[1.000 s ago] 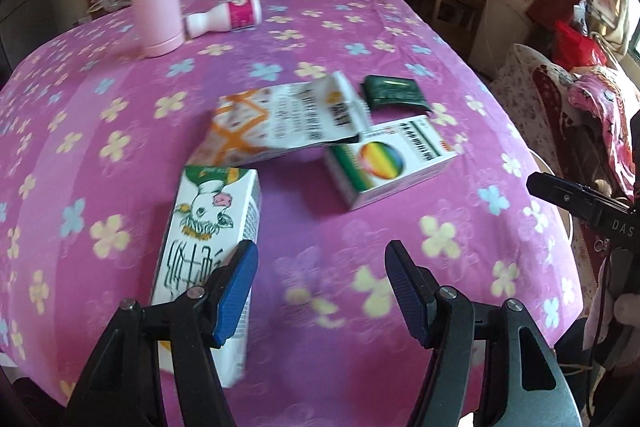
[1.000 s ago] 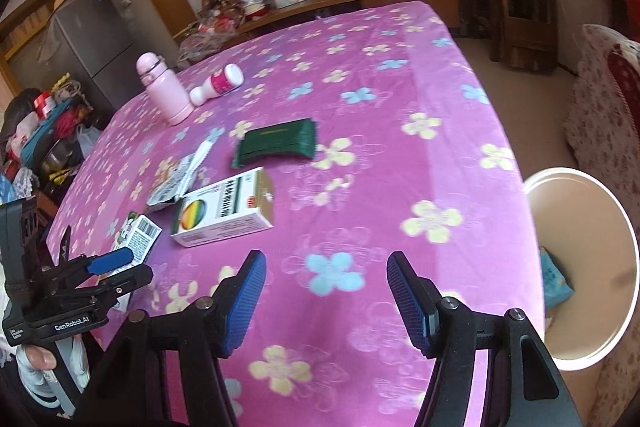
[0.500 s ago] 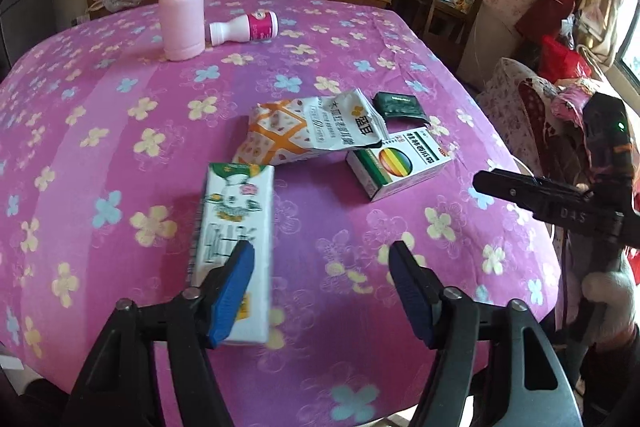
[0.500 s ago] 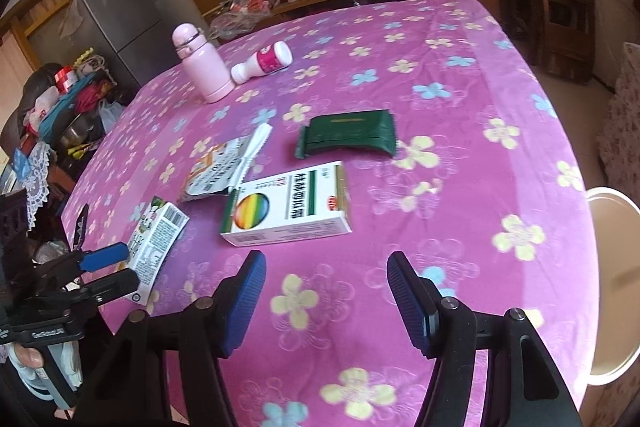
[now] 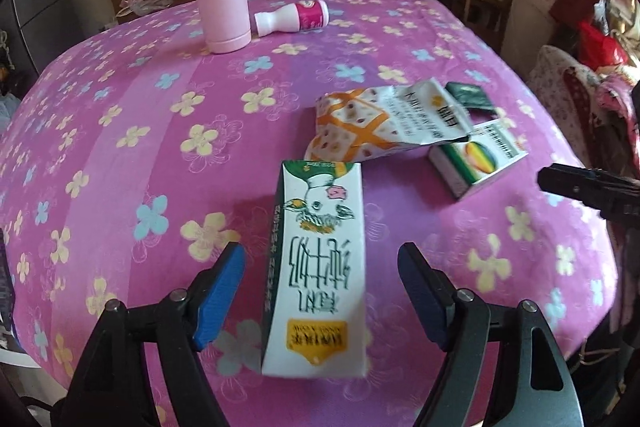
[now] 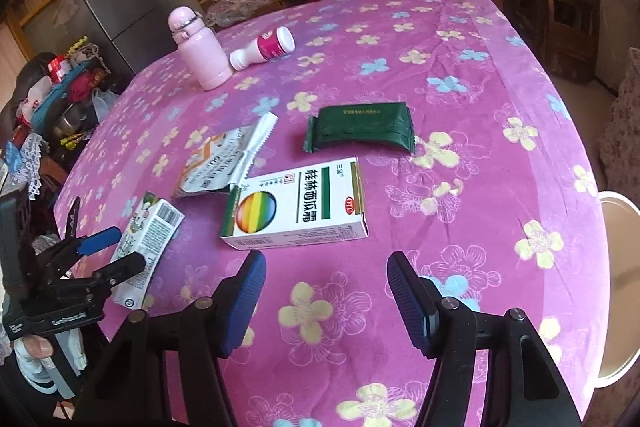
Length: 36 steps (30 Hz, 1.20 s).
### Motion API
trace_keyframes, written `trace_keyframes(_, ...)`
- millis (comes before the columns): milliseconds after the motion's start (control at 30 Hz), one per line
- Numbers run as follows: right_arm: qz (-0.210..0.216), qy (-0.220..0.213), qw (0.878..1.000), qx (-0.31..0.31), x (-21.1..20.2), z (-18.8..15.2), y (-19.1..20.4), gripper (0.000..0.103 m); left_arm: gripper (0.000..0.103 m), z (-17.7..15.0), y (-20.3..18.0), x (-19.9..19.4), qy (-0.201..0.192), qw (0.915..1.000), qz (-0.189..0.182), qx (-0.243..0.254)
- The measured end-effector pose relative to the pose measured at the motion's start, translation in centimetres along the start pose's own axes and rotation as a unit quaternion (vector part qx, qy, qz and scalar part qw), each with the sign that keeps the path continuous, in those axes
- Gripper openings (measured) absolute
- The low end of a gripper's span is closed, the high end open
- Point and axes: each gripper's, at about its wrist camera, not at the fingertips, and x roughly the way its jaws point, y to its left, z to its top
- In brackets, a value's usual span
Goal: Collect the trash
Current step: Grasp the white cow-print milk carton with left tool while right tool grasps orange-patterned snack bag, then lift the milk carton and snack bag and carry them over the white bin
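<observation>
L tool (image 5: 320, 291) now straddling milk carton (image 5: 318, 267), open

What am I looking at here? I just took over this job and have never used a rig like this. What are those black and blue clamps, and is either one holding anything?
There is no robot arm: a person holds a clamp-like gripper in each hand, and each carries a fisheye camera looking along its fingers. One picture is from the left gripper, the other from the right gripper. Both are open and hold nothing. The left one has its fingers on either side of the milk carton, which lies flat on the flowered tablecloth. The right one faces the medicine box. Also there: a crumpled snack bag, a green packet, a tipped white bottle and an upright pink flask.
</observation>
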Motion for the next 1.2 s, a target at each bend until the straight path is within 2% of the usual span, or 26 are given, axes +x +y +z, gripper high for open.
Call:
trace_keyframes(100,0.017,-0.004,1.000,0.013,0.1,0.3,-0.3,0.067,0.078,0.2,0.2,1.0,0.004,0.9999,0.010,0.001)
trace_keyframes(133,0.019,-0.004,1.000,0.013,0.1,0.5,-0.2,0.067,0.075,0.3,0.3,1.2,0.005,1.0000,0.008,-0.001)
trace_keyframes(167,0.021,-0.005,1.000,0.010,0.2,0.8,0.0,0.067,0.060,0.4,0.5,1.4,0.008,1.0000,0.002,-0.004)
trace_keyframes(200,0.025,-0.006,1.000,0.004,0.3,1.1,0.3,0.067,0.053,0.5,0.7,1.7,0.013,0.9999,0.002,-0.006)
trace_keyframes(333,0.049,0.001,0.998,-0.031,1.2,2.8,2.3,0.069,0.053,0.9,2.4,1.9,0.015,0.9994,0.002,-0.031)
trace_keyframes(433,0.059,0.004,0.997,-0.057,1.8,4.5,3.8,0.070,0.053,1.5,3.6,2.1,0.021,0.9981,-0.015,-0.055)
trace_keyframes(533,0.063,0.012,0.995,-0.077,2.8,6.6,5.1,0.072,0.053,1.9,3.3,2.1,0.025,0.9978,-0.032,-0.052)
trace_keyframes(667,0.064,0.014,0.995,-0.079,3.7,8.7,5.9,0.072,0.053,3.4,2.8,2.7,0.012,0.9987,-0.017,-0.047)
trace_keyframes(833,0.065,0.012,0.993,-0.096,4.9,10.4,6.9,0.075,0.053,6.9,3.7,5.0,0.001,0.9976,-0.016,-0.068)
trace_keyframes(933,0.063,0.017,0.991,-0.114,6.2,11.5,7.3,0.077,0.053,7.9,4.7,5.5,0.001,0.9966,-0.015,-0.082)
trace_keyframes(1067,0.061,0.025,0.984,-0.166,8.4,12.3,8.4,0.080,0.053,7.1,6.1,4.3,-0.003,0.9962,-0.012,-0.087)
trace_keyframes(1200,0.070,0.040,0.976,-0.202,11.1,12.9,9.4,0.080,0.053,5.5,7.1,3.4,0.010,0.9957,-0.012,-0.091)
